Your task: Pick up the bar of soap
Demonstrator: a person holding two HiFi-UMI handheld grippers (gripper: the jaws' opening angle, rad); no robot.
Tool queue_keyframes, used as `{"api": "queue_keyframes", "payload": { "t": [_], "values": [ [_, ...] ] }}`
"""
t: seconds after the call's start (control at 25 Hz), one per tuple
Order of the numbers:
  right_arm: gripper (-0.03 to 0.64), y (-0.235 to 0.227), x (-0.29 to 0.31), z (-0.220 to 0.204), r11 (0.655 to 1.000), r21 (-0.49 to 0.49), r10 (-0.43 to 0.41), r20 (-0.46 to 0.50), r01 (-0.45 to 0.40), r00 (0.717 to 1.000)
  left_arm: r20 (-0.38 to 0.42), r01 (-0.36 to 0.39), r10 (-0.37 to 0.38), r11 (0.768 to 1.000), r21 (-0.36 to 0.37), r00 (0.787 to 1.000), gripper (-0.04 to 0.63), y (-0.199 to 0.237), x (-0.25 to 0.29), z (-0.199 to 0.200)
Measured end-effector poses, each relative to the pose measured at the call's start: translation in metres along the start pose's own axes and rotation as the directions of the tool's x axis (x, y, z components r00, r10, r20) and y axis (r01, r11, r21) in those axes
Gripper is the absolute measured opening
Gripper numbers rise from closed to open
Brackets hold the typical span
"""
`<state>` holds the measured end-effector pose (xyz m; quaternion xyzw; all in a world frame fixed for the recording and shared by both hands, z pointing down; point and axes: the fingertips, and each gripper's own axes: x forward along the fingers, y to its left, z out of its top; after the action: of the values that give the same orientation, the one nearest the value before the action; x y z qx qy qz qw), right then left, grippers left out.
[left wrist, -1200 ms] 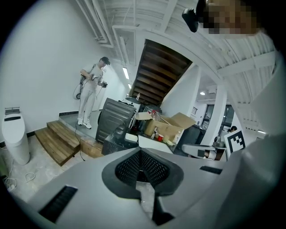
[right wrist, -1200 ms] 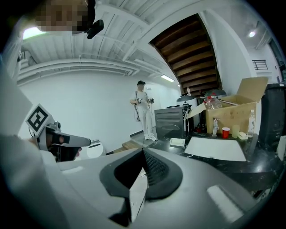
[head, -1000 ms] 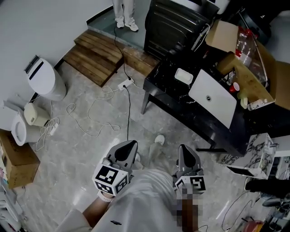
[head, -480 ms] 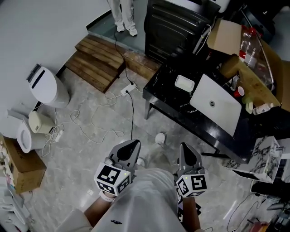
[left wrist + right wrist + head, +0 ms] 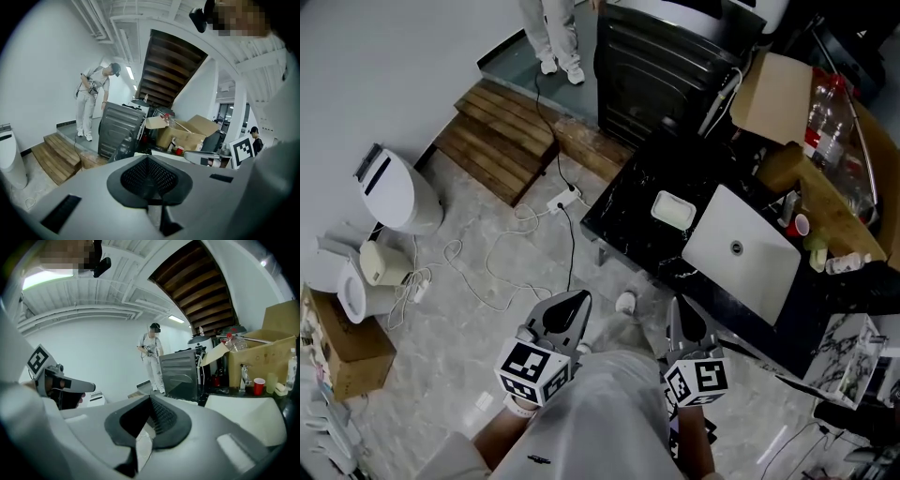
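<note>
Ahead, soap (image 5: pixel 673 211) lies on the counter (image 5: pixel 625 208), long side across my reach, nearer my right hand-held gripper (image 5: pixel 685 319); it and the left hand-held gripper (image 5: pixel 570 302) are both closed, empty.

Blk marbled counter (image 5: pixel 623 220); wht sink (image 5: pixel 759 272); pale soap (image 5: pixel 673 211); brown wood steps (image 5: pixel 492 141); red cup (image 5: pixel 797 226).

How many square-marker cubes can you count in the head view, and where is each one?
2. The left cube sits on the left claw, low in the frame; the right cube sits on the right claw beside it. Neither is hidden.
</note>
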<state>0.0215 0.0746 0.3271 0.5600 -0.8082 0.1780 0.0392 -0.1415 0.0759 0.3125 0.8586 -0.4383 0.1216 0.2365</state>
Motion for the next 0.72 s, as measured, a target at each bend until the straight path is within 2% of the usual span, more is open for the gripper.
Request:
{"api": "queue_keyframes", "payload": {
  "t": [0.44, 0.6, 0.72],
  "values": [
    [0.012, -0.087, 0.103, 0.04, 0.995, -0.01, 0.096, -0.021, -0.096, 0.995, -0.004, -0.083, 0.083, 0.996, -0.034, 0.997, 0.006, 0.013, 0.113, 0.052],
    [0.012, -0.115, 0.128, 0.044, 0.993, -0.011, 0.116, -0.029, -0.116, 0.993, -0.034, -0.083, 0.083, 0.997, 0.0, 0.996, 0.006, 0.011, 0.152, 0.058],
    [0.012, -0.133, 0.14, 0.048, 0.992, -0.014, 0.123, -0.024, -0.123, 0.992, -0.028, -0.099, 0.099, 0.995, -0.002, 0.995, 0.006, 0.012, 0.172, 0.064]
  ]
}}
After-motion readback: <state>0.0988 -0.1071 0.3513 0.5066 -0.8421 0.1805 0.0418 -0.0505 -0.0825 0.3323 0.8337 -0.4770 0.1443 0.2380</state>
